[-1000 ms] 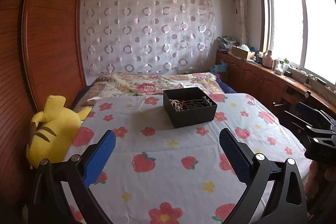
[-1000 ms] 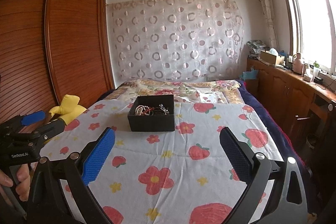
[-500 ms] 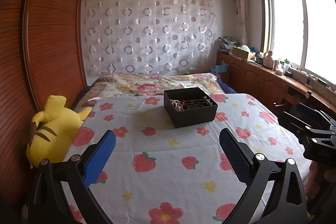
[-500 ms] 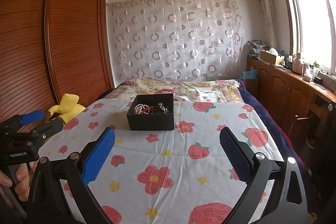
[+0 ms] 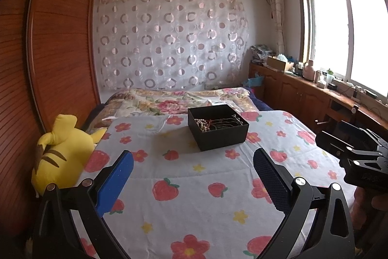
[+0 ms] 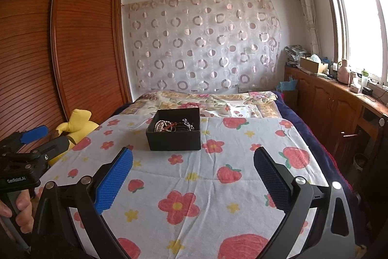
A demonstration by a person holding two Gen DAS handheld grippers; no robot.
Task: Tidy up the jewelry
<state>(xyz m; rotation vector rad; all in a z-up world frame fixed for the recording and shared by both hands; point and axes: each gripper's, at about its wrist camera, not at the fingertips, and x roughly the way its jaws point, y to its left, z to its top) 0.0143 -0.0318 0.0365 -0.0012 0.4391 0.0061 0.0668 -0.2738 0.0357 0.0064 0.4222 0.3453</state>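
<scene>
A black open box (image 5: 222, 137) (image 6: 173, 140) sits on the flowered bedspread (image 5: 194, 205) (image 6: 218, 186) near the middle of the bed. Inside lie a pale bead bracelet (image 6: 160, 126), reddish beads and a silvery chain (image 6: 188, 124), tangled together. My left gripper (image 5: 192, 180) hovers open over the near part of the bed, well short of the box, nothing between its blue pads. My right gripper (image 6: 192, 180) is likewise open and empty, short of the box. Each gripper shows at the edge of the other's view, held by a hand (image 6: 19, 215).
A yellow plush toy (image 5: 60, 152) (image 6: 77, 124) lies at the bed's left edge beside a wooden wardrobe (image 5: 48, 52). A folded floral quilt (image 5: 174, 101) lies behind the box. Wooden cabinets (image 6: 339, 108) with clutter run along the right under the window.
Both views drift very slightly toward the box; both grippers stay open and empty. The box and jewelry have not moved.
</scene>
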